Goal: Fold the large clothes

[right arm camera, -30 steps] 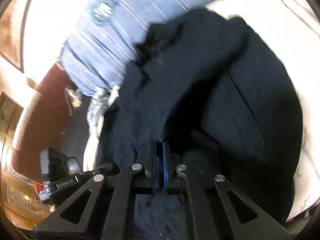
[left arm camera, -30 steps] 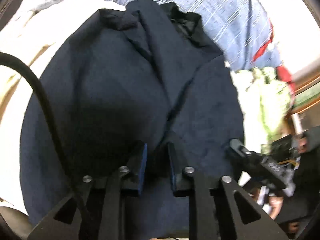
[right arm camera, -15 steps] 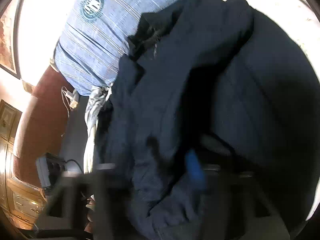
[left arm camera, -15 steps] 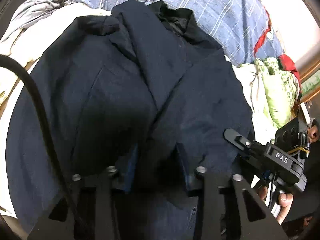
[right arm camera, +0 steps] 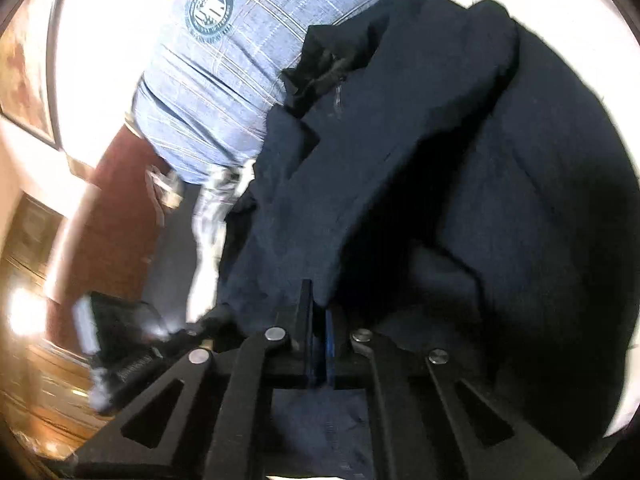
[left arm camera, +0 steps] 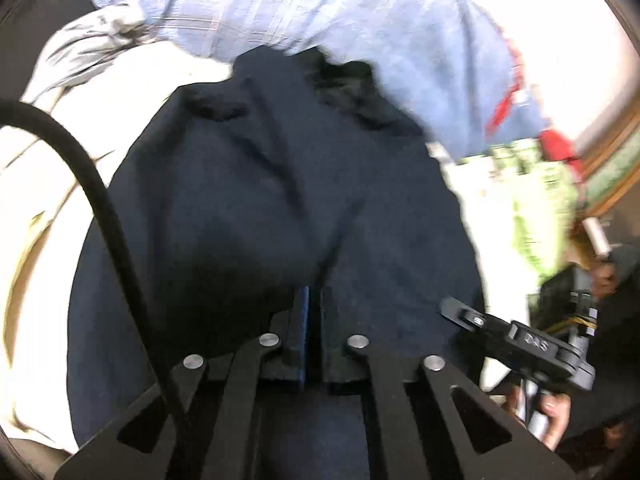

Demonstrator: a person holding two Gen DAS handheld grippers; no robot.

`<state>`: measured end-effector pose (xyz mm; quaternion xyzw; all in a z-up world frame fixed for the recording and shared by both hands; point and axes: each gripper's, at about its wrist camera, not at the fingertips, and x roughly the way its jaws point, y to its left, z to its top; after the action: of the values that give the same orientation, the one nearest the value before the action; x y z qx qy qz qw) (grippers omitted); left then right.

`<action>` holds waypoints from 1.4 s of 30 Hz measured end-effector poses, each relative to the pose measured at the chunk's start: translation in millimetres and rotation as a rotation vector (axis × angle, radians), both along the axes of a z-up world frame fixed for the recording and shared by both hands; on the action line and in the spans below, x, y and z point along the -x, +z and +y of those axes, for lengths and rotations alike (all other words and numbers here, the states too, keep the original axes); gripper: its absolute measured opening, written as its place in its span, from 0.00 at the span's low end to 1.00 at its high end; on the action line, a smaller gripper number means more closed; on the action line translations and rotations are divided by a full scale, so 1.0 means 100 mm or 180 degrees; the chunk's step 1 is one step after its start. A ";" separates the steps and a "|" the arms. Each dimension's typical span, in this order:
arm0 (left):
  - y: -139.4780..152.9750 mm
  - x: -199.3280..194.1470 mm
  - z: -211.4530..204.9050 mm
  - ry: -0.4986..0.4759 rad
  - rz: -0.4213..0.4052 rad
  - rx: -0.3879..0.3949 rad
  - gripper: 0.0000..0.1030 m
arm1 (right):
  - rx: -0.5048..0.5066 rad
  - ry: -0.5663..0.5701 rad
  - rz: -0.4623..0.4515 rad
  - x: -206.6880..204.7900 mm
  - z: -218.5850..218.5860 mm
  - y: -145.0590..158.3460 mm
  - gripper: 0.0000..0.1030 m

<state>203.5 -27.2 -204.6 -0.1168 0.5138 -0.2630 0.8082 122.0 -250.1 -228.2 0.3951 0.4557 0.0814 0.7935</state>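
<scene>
A dark navy jacket (left arm camera: 256, 208) lies spread over a pale, cream-coloured surface (left arm camera: 36, 216), its long axis running from the two grippers at the hem end away to the collar (left arm camera: 344, 80), which points toward the person in the blue checked shirt (left arm camera: 320, 4) at the far edge. The lapels and a darker lining show at that far end; in the right wrist view the collar (right arm camera: 320, 68) sits bunched just below the shirt's round crest (right arm camera: 210, 10).

The left gripper (left arm camera: 314, 308) has its jaws drawn nearly together, and a ridge of the jacket's cloth rises right at the tips — the fabric appears pinched there, the front seam running straight away from the jaws. A black cable (left arm camera: 108, 216) curves across the left of this view, over the jacket and the pale surface.

The right gripper (right arm camera: 318, 312) is likewise closed to a thin slit, with a fold of the jacket (right arm camera: 460, 184) caught between its blue-padded fingers (right arm camera: 329, 340); the cloth lifts into a loose hump beyond the tips. This gripper sits at the jacket's edge nearest the surface's side, where the fabric drops off toward a dark floor. Seen from the left wrist, that other gripper's body (left arm camera: 532, 348) shows beside the jacket's right edge — held in a hand (left arm camera: 544, 416). A green-and-white heap of clothes (left arm camera: 536, 208) lies beyond the jacket's right side.
</scene>
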 end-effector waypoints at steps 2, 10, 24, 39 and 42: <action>-0.15 -0.05 -0.03 0.0079 0.0146 -0.0224 0.03 | 0.0068 0.0039 0.0200 -0.05 0.05 -0.14 0.04; -0.06 0.03 -0.08 0.0131 -0.0065 -0.0303 0.60 | 0.0025 0.0111 0.0101 -0.06 0.09 -0.06 0.43; 0.17 0.20 -0.02 0.0259 -0.0492 -0.0464 0.76 | 0.0268 0.0029 -0.0076 0.22 0.10 0.14 0.57; 0.31 0.23 -0.08 0.0197 -0.0586 -0.0489 0.83 | 0.0376 -0.0262 -0.0336 0.25 -0.12 0.50 0.66; 0.30 0.22 -0.11 0.0187 -0.0588 -0.0524 0.83 | 0.0356 -0.0238 -0.0352 0.15 -0.25 0.58 0.70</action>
<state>181.3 -38.0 -174.7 -0.0404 0.4534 -0.2057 0.8663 106.6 -275.0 -170.5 0.3617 0.4000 0.0478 0.8408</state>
